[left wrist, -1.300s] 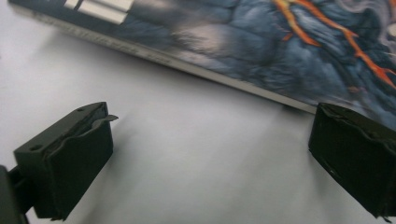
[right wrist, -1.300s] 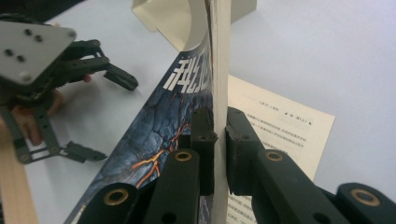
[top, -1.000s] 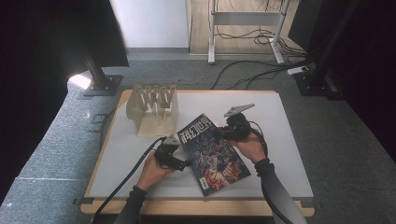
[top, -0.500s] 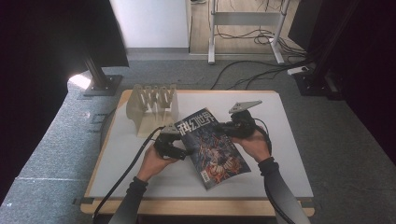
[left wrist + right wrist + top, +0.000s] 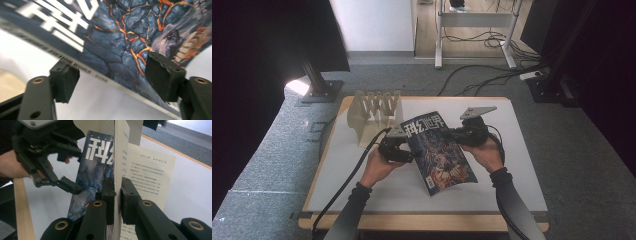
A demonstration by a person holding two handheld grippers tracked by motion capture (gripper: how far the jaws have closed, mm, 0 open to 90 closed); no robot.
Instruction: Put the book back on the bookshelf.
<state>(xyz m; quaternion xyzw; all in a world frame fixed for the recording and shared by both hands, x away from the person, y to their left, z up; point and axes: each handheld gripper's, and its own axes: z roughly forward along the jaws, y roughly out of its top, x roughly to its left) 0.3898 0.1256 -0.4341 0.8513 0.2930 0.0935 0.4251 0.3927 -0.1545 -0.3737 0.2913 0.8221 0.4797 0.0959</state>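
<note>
A magazine [image 5: 439,150] with a dark lava-patterned cover was raised at a tilt above the middle of the white table [image 5: 522,165], near a pale slotted wooden rack [image 5: 374,112]. The right gripper [image 5: 117,195] was clenched on the magazine's edge, pinching the cover and a few pages. The left gripper [image 5: 112,75] had just been closing, its jaws straddling the spine edge, pads not yet pressing. To do this well, the left jaws would probably need to close squarely on the spine before the magazine is carried toward the rack. The rack's slots were hard to make out, and the cover title was blurred.
</note>
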